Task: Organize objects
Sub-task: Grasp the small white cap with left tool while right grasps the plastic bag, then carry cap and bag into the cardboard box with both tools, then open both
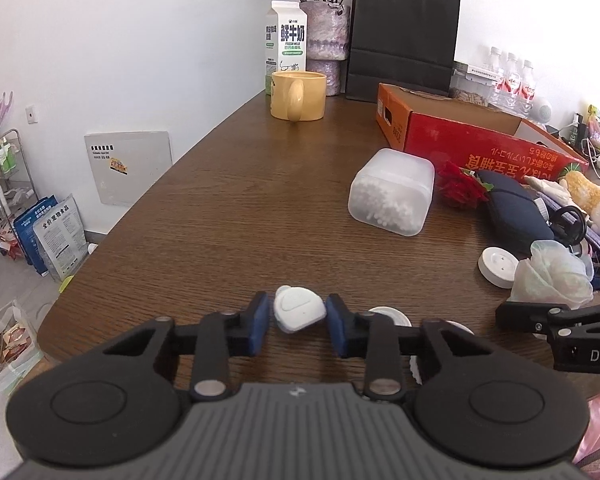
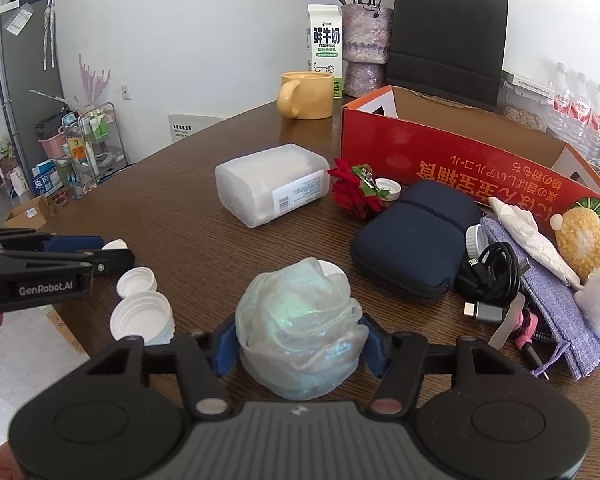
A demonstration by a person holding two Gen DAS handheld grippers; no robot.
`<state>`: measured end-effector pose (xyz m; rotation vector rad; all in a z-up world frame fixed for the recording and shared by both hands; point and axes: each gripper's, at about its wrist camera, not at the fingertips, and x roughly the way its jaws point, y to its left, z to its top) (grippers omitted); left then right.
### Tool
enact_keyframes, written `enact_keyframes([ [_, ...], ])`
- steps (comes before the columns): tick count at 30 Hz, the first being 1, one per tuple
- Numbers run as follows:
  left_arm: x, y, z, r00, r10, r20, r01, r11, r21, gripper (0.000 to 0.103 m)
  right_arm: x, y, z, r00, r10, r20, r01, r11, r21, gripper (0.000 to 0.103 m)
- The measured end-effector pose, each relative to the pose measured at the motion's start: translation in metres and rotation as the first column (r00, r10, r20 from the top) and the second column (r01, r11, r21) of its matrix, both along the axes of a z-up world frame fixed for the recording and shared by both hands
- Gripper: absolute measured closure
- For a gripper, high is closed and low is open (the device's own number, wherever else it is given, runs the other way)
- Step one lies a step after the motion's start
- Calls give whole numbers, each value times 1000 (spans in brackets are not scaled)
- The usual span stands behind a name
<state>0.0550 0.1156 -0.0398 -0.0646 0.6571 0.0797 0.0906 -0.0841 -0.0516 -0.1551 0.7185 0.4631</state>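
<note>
We are at the grasp itself, with both hands near the front edge of the table, so the thing to do well, we judge, is to secure each hold before lifting and then raise straight up, clear of the loose white caps lying just beside us. Our left gripper has its blue pads pressed on either side of the small white plastic piece, which sits squarely between the fingers with its rounded end pointing away; the hold looks centred but narrow, so a slow lift suits it. Our right gripper has its pads against the flanks of the crumpled translucent bag, a soft bundle that bulges above and ahead of the fingers and will likely give under pressure. Farther off, towards the right edge, stands the open red carton, which we take to be the place for these things, with the frosted box lying on the way.
</note>
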Motion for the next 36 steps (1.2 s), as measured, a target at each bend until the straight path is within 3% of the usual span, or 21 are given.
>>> enact_keyframes([
  [7,0,-6,4,1000,11,-10,-11,1000,2,74,-3,-4,4,1000,12,22,-12,1000,10,48],
  [19,7,-42,33,999,-3,39,2,1000,23,74,-3,-30,20,996,9,84,-15,997,81,49],
  [27,26,-78,54,996,-29,82,27,999,31,74,5,-54,41,987,2,163,-20,994,110,49],
  [36,63,-111,70,995,-75,69,71,996,59,74,28,-82,60,978,-4,210,-26,989,143,49],
])
